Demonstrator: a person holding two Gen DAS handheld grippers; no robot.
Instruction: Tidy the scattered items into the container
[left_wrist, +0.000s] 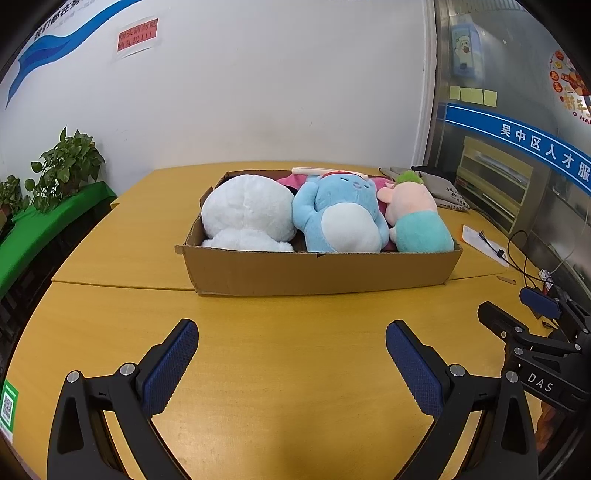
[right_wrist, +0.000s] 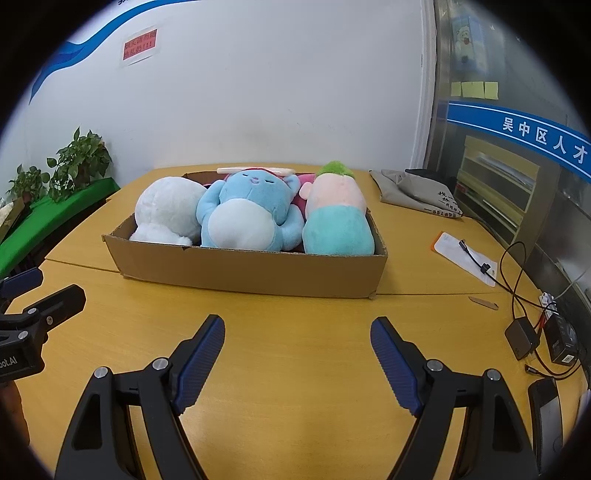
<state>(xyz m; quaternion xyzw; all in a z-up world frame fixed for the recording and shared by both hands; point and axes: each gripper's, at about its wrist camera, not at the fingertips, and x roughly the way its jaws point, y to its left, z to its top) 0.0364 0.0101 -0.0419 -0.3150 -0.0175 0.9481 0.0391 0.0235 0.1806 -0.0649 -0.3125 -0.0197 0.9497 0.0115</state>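
three plush toys (left_wrist: 341, 218) in cardboard box (left_wrist: 317, 271)

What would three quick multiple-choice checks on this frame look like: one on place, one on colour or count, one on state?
1. Where does the blue plush toy lie?
A. In the cardboard box, between the white plush toy and the green-haired plush toy
B. On the table in front of the box
C. Between the fingers of the right gripper

2. How many plush toys show plainly along the front of the box?
A. One
B. Three
C. Five

3. What state is the left gripper in?
A. Shut on a toy
B. Open, nothing between its fingers
C. Shut, empty

Key: 1 A, it sits in the middle of the row inside the box. 2 B, white, blue and green-haired show side by side. 3 B, only bare table shows between the spread blue pads.
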